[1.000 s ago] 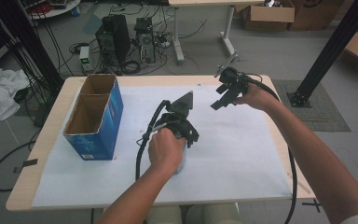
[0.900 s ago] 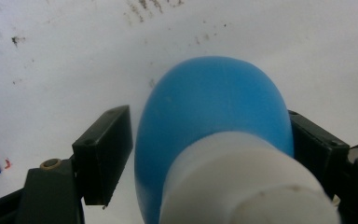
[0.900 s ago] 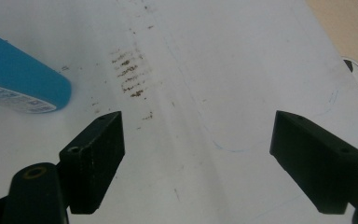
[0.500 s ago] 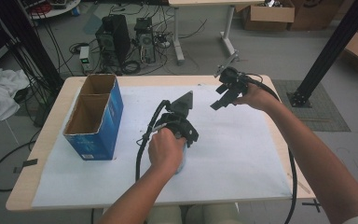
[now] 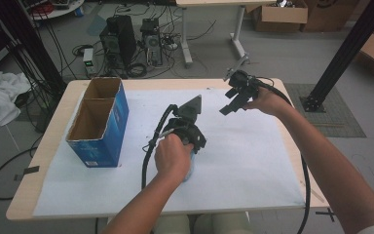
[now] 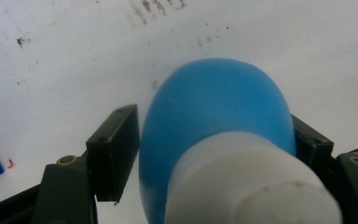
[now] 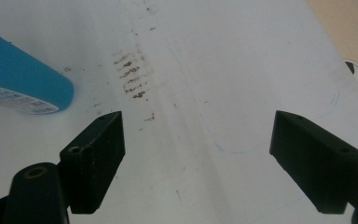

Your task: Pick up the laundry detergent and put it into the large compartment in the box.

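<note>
Blue bulb (image 6: 214, 102), smooth and rounded, with a white neck (image 6: 249, 182).

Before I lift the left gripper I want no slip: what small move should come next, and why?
Probably close the left gripper a little more. Its jaws have just been closing around the blue bulb with a white neck; one pad sits at its side, the other is mostly hidden behind it, so a firm grip is not certain. The right gripper hangs open above the white sheet.
</note>
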